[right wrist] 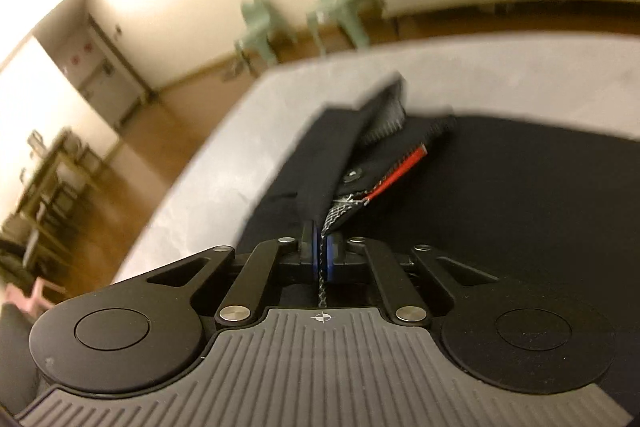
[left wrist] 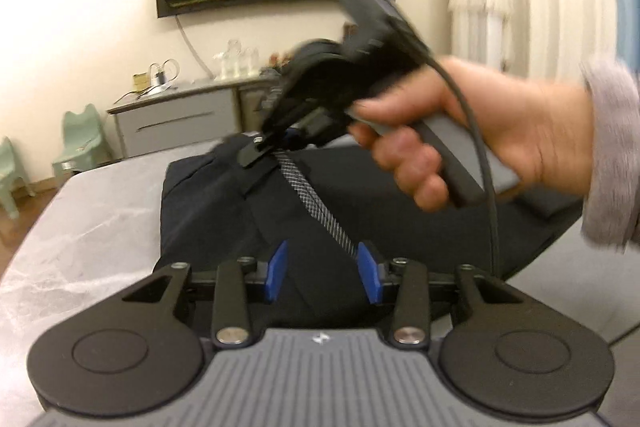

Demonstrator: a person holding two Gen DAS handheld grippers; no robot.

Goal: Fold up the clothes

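A dark garment (left wrist: 224, 211) lies bunched on the grey marbled table (left wrist: 92, 211). A grey mesh strap (left wrist: 304, 187) runs from it up into my right gripper (left wrist: 258, 147), held by a hand (left wrist: 480, 131) above the far part of the garment. In the right wrist view my right gripper (right wrist: 322, 251) is shut on that mesh strap (right wrist: 338, 215) and a dark fabric edge; a red strip (right wrist: 400, 171) and a snap show beyond on the garment (right wrist: 500, 187). My left gripper (left wrist: 323, 271) hovers over the near part of the garment, jaws apart, with the strap's lower end beside its right pad (left wrist: 370, 273).
The table's rounded edge (right wrist: 224, 131) curves round to the left. Beyond it stand pale green small chairs (left wrist: 80, 135) and a grey cabinet (left wrist: 180, 119) against the wall. A cable (left wrist: 476, 131) hangs from the right gripper, past a grey sleeve (left wrist: 608, 155).
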